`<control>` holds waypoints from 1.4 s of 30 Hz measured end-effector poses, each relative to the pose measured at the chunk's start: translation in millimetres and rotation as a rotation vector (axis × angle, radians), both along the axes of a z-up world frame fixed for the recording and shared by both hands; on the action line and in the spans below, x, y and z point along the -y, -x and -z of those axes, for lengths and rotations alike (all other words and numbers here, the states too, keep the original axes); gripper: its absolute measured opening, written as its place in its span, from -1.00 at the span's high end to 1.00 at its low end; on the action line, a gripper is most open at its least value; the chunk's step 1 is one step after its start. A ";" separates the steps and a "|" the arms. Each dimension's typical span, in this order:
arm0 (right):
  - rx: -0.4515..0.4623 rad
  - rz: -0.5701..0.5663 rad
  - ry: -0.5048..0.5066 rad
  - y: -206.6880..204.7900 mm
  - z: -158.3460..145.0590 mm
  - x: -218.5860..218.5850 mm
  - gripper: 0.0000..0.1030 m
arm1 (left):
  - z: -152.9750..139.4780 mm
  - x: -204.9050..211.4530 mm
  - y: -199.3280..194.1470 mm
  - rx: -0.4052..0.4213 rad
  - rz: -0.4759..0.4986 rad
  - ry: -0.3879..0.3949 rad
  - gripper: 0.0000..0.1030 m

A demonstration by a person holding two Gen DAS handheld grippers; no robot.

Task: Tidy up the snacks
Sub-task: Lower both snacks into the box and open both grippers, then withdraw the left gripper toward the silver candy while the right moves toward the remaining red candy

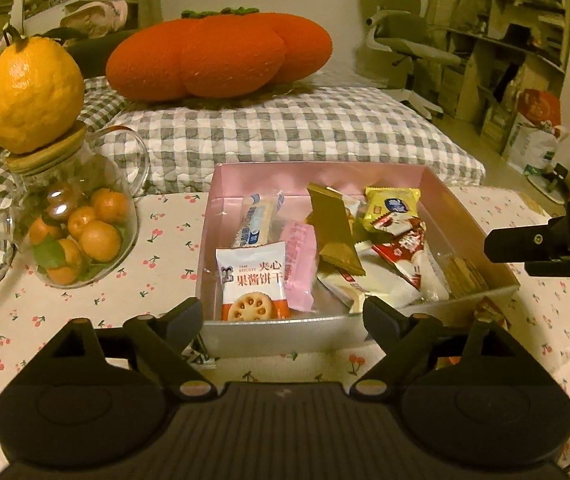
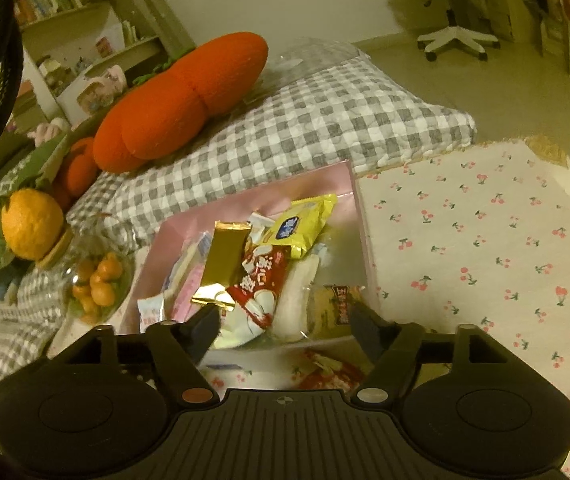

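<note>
At the left of the left wrist view, a glass jar (image 1: 79, 224) of small oranges is seen with a big citrus fruit (image 1: 31, 94) balanced on its lid; a careless sweep could topple it. In the centre, the snacks are piled in the pink box (image 1: 221, 208). Nothing is held: the left gripper (image 1: 283, 314) and right gripper (image 2: 283, 322) are spread wide. A wrapper (image 2: 327, 372) lying outside at the lower edge could be missed.

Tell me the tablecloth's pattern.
White tablecloth with small red cherries, clearest in the right wrist view.
</note>
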State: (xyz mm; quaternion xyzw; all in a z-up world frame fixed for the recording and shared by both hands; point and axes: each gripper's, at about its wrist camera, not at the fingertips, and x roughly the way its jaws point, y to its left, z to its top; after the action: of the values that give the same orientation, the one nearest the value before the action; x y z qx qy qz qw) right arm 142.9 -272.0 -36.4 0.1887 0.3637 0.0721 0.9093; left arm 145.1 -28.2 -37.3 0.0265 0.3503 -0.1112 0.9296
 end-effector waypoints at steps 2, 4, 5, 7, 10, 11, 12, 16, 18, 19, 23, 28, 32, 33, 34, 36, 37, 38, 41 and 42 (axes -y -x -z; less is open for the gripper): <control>0.014 -0.006 0.020 5.6 -2.7 -0.4 -0.61 | -2.4 -0.5 4.2 0.000 0.008 -0.002 -0.73; 0.019 -0.018 0.043 10.9 -5.2 -1.3 -0.62 | -4.4 -0.1 8.1 -0.001 0.018 -0.008 -0.77; 0.022 -0.024 0.053 14.1 -6.0 -1.6 -0.62 | -5.3 0.2 10.5 0.000 0.024 -0.014 -0.78; 0.023 -0.031 0.070 19.3 -6.4 -1.7 -0.62 | -6.5 0.3 15.3 0.002 0.034 -0.028 -0.82; 0.021 -0.045 0.107 27.5 -6.1 -2.2 -0.63 | -6.4 -1.7 21.7 -0.010 0.045 -0.043 -0.84; 0.021 -0.050 0.121 30.4 -5.9 -2.3 -0.63 | -6.3 -2.9 23.9 -0.015 0.048 -0.046 -0.86; 0.021 -0.056 0.137 33.2 -5.6 -2.9 -0.63 | -6.1 -4.4 26.1 -0.019 0.050 -0.049 -0.87; 0.017 -0.076 0.173 42.5 -3.9 -3.3 -0.63 | -5.2 -12.4 34.8 -0.029 0.056 -0.069 -0.90; 0.013 -0.085 0.185 45.9 -2.3 -3.4 -0.63 | -4.4 -16.6 38.8 -0.032 0.058 -0.081 -0.92; 0.011 -0.088 0.192 47.5 -1.2 -3.6 -0.63 | -3.7 -18.6 40.4 -0.035 0.059 -0.086 -0.93; 0.000 -0.103 0.219 52.3 2.9 -4.9 -0.63 | -0.5 -28.4 46.9 -0.051 0.059 -0.101 -0.94; -0.011 -0.126 0.256 57.7 9.0 -9.1 -0.63 | 3.1 -41.3 51.8 -0.083 0.049 -0.091 -0.94; -0.021 -0.165 0.291 61.9 19.8 -13.5 -0.63 | 4.7 -48.3 57.6 -0.094 0.049 -0.100 -0.94; -0.022 -0.175 0.301 62.7 23.6 -14.6 -0.63 | 4.9 -49.7 59.3 -0.094 0.051 -0.103 -0.95; -0.022 -0.185 0.311 63.2 27.5 -15.3 -0.63 | 5.6 -50.9 60.9 -0.095 0.053 -0.105 -0.95; -0.027 -0.211 0.329 63.8 36.5 -16.9 -0.63 | 7.5 -52.5 63.7 -0.100 0.061 -0.113 -0.95; -0.028 -0.219 0.337 64.0 40.5 -17.4 -0.63 | 8.8 -52.7 64.9 -0.103 0.066 -0.120 -0.95; -0.030 -0.224 0.344 64.0 44.7 -17.7 -0.63 | 10.2 -52.9 65.9 -0.105 0.070 -0.126 -0.96; -0.032 -0.222 0.353 61.9 55.6 -18.0 -0.63 | 14.7 -54.3 67.3 -0.107 0.082 -0.144 -0.96; -0.032 -0.221 0.360 60.2 59.4 -19.0 -0.63 | 16.4 -54.9 67.4 -0.108 0.085 -0.148 -0.95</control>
State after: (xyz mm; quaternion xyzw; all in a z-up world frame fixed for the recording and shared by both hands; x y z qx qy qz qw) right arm 82.7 -253.0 -95.8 -0.0167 0.4036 0.1025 0.9090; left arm 77.7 26.7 -53.7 0.1041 0.4057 -0.1257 0.8993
